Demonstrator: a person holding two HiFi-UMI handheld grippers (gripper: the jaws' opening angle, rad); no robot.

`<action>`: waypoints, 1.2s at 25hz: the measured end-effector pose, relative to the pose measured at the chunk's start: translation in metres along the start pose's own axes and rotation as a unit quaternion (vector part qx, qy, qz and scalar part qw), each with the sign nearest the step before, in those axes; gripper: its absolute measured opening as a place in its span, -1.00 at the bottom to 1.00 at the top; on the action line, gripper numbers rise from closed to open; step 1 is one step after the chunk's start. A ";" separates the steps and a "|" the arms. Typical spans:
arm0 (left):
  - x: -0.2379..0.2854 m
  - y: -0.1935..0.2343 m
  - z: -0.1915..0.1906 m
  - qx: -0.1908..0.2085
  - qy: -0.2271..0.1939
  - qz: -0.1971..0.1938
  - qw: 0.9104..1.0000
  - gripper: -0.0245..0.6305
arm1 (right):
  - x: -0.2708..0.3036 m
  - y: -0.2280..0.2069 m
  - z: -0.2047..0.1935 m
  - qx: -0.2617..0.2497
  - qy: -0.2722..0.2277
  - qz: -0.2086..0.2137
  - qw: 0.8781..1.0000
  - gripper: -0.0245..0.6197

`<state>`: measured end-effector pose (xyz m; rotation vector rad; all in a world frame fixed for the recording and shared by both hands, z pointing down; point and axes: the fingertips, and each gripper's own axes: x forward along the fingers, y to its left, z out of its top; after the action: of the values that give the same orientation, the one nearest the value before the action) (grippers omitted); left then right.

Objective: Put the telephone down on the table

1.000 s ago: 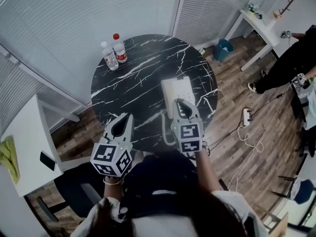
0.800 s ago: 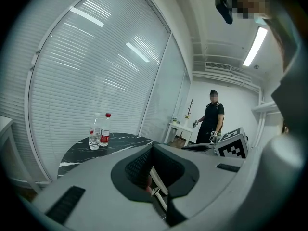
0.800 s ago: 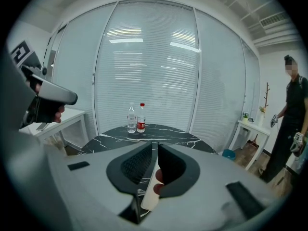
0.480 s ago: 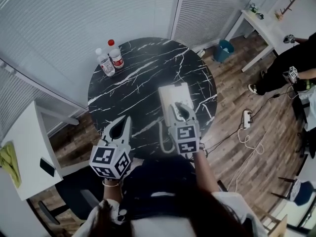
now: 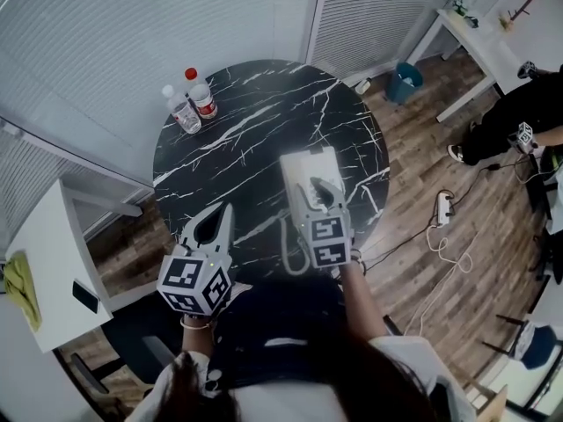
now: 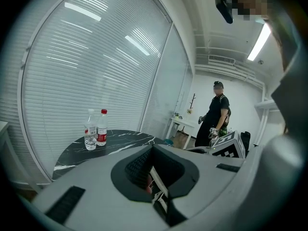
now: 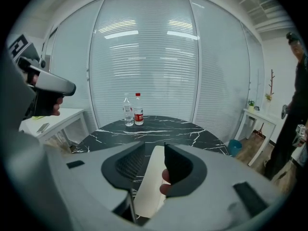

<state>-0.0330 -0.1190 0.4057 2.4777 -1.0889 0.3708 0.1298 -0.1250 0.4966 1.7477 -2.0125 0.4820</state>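
Note:
The white telephone [image 5: 305, 167] lies on the round black marble table [image 5: 246, 139], with its coiled cord [image 5: 288, 251] looping off the near edge. My right gripper [image 5: 321, 188] hangs over the phone's near half. Its jaws have just been opening. In the right gripper view a white part of the telephone [image 7: 150, 179] shows in the gap of the right gripper [image 7: 155, 147], with room on its left side. My left gripper [image 5: 219, 211] hovers over the table's near left edge. The left gripper [image 6: 153, 147] has its tips together, and I can make out nothing held.
Two water bottles [image 5: 183, 112] [image 5: 201, 95] stand at the table's far left; the bottles [image 7: 133, 109] also show in the right gripper view. A white side table [image 5: 53, 253] is at left. A power strip [image 5: 442, 209] and cables lie on the floor at right, near a person [image 5: 519, 117].
The right gripper's jaws have spread apart over the telephone, and it has sunk a little. The left gripper has drifted slightly. The bottles sit further left in the head view.

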 end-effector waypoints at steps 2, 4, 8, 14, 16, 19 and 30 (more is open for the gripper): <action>0.003 -0.001 0.002 0.003 0.004 0.000 1.000 -0.92 | 0.004 0.000 -0.002 0.000 0.002 0.004 1.000 -0.48; 0.006 -0.001 0.004 0.008 0.007 0.000 1.000 -0.92 | 0.009 0.000 -0.003 0.000 0.005 0.006 1.000 -0.44; 0.011 -0.001 0.005 0.012 0.015 0.000 1.000 -0.92 | 0.018 0.000 -0.009 0.002 0.014 0.008 1.000 -0.38; 0.019 -0.002 0.005 0.021 0.028 -0.006 0.999 -0.92 | 0.028 -0.002 -0.017 0.012 0.023 0.006 1.000 -0.35; 0.021 -0.002 0.005 0.023 0.033 -0.006 0.999 -0.92 | 0.031 -0.003 -0.019 0.014 0.025 0.005 1.000 -0.35; 0.024 0.000 0.004 0.024 0.039 -0.006 0.999 -0.92 | 0.037 -0.004 -0.022 0.018 0.029 0.004 0.999 -0.34; 0.035 0.003 0.002 0.028 0.057 -0.008 0.998 -0.92 | 0.054 -0.003 -0.034 0.017 0.050 0.005 0.999 -0.34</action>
<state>-0.0119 -0.1435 0.4184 2.4782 -1.0261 0.5382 0.1303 -0.1529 0.5539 1.6998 -1.9545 0.5971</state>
